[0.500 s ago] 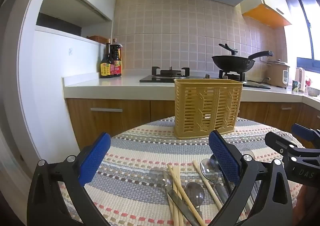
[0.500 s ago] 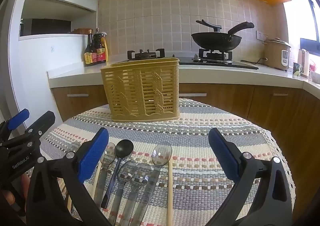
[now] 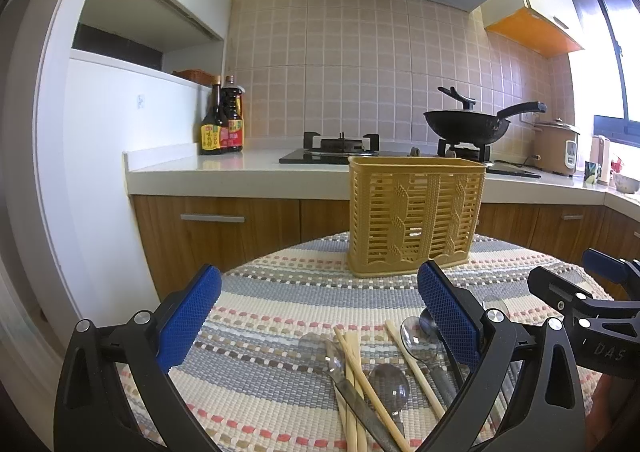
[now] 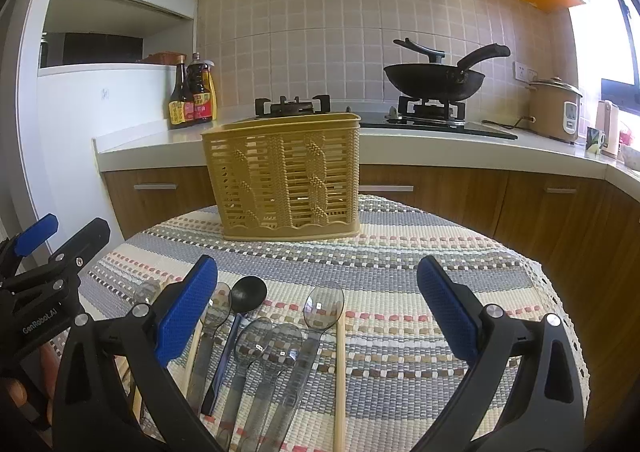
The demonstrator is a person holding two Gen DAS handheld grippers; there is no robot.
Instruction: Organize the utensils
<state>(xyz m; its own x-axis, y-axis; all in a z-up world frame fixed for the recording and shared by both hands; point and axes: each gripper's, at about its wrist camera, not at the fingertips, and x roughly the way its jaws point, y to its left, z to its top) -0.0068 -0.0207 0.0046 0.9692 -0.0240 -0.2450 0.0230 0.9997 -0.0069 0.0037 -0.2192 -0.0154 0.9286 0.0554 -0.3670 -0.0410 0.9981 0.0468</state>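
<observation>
Left gripper (image 3: 319, 316): jaws spread wide, nothing between the blue pads, hovering over the near left part of the utensil spread. Right gripper (image 4: 317, 310): likewise spread to the full, empty, above the right part of the same spread.

Utensils, loose on the striped woven cloth (image 4: 400, 272), near edge of the round table:
- Clear plastic spoons (image 4: 316, 316), several, side by side, bowls pointing far. Judged light, stiff, slick and liable to scratch or crack; best taken across the flat handle, not the bowl.
- Black spoon (image 4: 249, 294), left of the clear ones, dark handle running near. Light; narrow handle, likely to twist in the pads unless pinched squarely.
- Wooden chopsticks (image 3: 362, 380), crossing a spoon; one more (image 4: 340, 376) lying alone to the right. Thin, round, prone to roll; lone stick easiest to pinch mid-length.

Yellow lattice basket (image 4: 286, 176), upright at the far side of the cloth, well apart from the spread; apparently little or nothing in it yet.
</observation>
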